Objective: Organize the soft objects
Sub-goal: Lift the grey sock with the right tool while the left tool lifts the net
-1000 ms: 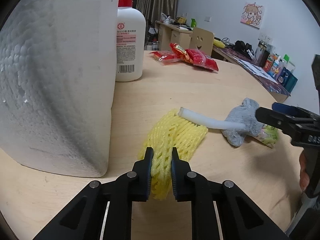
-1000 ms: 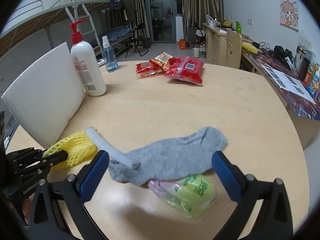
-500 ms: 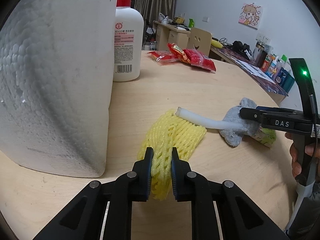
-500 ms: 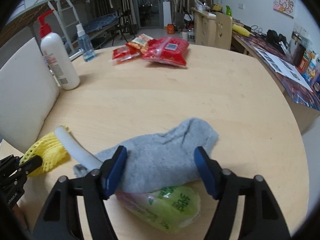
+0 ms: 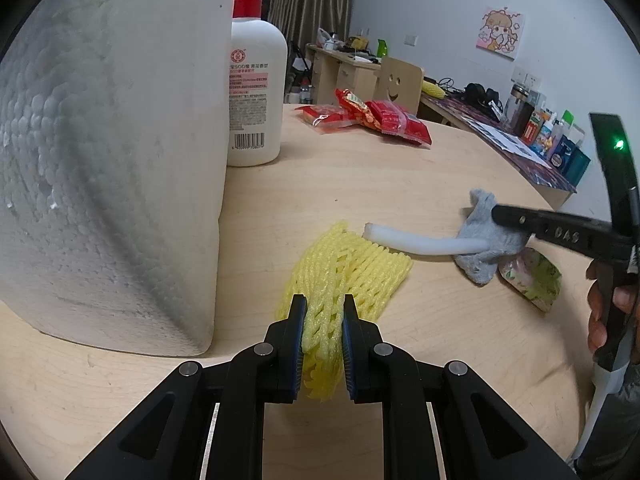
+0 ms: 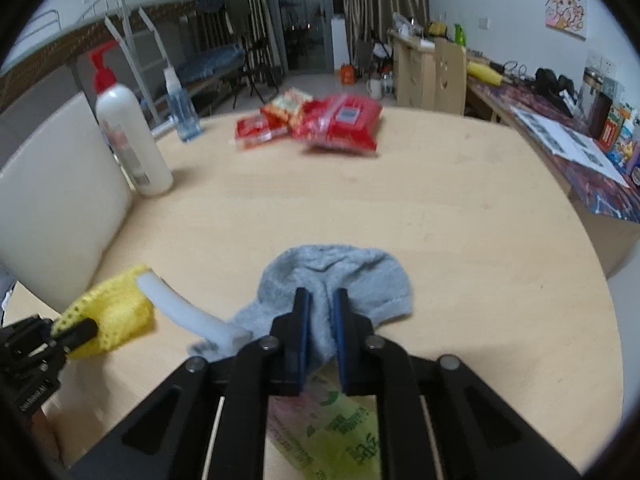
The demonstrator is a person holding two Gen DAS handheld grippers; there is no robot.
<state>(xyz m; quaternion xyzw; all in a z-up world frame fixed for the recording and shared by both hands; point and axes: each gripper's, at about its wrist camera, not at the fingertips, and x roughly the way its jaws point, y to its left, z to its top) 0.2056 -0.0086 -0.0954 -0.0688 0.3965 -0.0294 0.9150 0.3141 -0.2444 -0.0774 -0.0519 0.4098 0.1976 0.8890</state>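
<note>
The right tool (image 6: 319, 312) is now clenched on the grey sock (image 6: 340, 276); a second ago its fingers stood wide apart on either side of the sock, half a second ago they were narrowing, and now the blue pads (image 6: 303, 320) pinch a fold of the fabric near its middle. The view is blurred, so the tool is likely in motion. In my judgement the grasp on the sock is made and the lift or drag can begin.

The sock bunches up around the pads, its rounded end pointing away from the tool. Under the sock's near edge lies a green plastic packet (image 6: 340, 432), and at the sock's left end a white foam tube (image 6: 192, 312) lies touching it; whether the tube rests on the sock or is tucked into it, I cannot tell. Pulling the sock may drag the tube or shift the packet.

The left tool (image 5: 323, 320) has not altered: it stays clamped on the near end of the yellow foam net (image 5: 344, 268), which lies on the tabletop (image 5: 360, 184) to the left of the sock, with the tube's free end just beside it. Left of the net stands a white styrofoam block (image 5: 112, 168), with a lotion pump bottle (image 5: 256, 92) behind the block. Red snack packets (image 5: 372, 120) lie well beyond the sock.
</note>
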